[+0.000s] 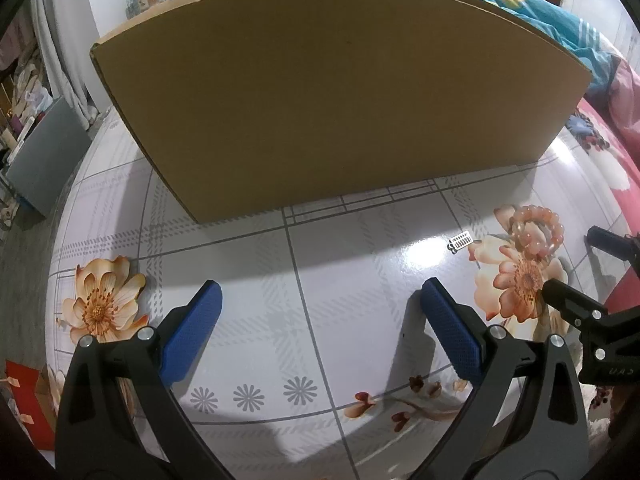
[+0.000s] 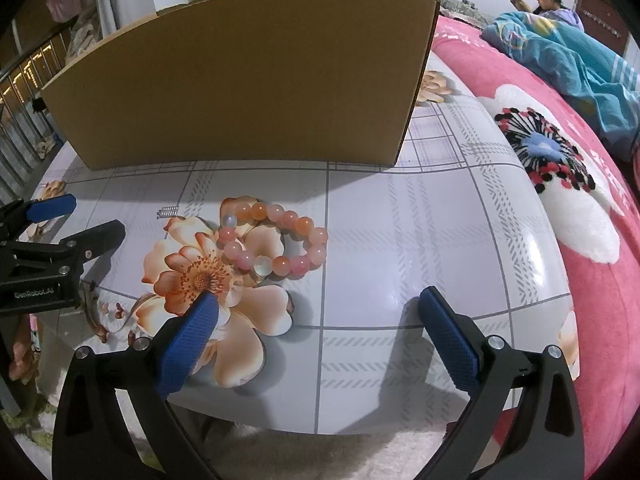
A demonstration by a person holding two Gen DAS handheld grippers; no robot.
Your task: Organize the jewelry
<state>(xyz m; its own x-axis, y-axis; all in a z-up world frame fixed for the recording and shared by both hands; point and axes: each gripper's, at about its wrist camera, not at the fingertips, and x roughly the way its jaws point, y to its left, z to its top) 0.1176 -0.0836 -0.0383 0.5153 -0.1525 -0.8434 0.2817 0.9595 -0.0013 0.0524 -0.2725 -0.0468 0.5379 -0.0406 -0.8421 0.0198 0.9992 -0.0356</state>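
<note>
A big cardboard box (image 2: 240, 88) stands upright at the far side of the table (image 2: 400, 240), its plain brown wall facing both cameras; its inside is hidden from here. The table's glossy cloth is printed with grey checks and peach flowers, and a pink bedspread (image 2: 560, 200) lies just beside its right edge.

The left gripper (image 1: 320, 292) hovers over bare cloth with its blue pads spread wide and nothing between them. The right gripper (image 2: 318, 298) is likewise wide apart and empty, low over the cloth, its left pad above a printed flower.

The bracelet (image 2: 272, 242), a doubled loop of pink and orange beads with a couple of pale ones, lies flat on the cloth between the right gripper and the box, slightly left of the gripper's centre line. A tiny silver clip or charm (image 2: 168, 212) lies near it to the left; what it is exactly is too small to tell.

The step in hand looks like the first pick, and the right gripper is the nearer one. To do it well, it should slide forward and a touch left, lower until the pads straddle one side of the bead loop, and close across the beads rather than over the open middle. Round beads on slick cloth may roll, so a slow, square squeeze seems wise
</note>
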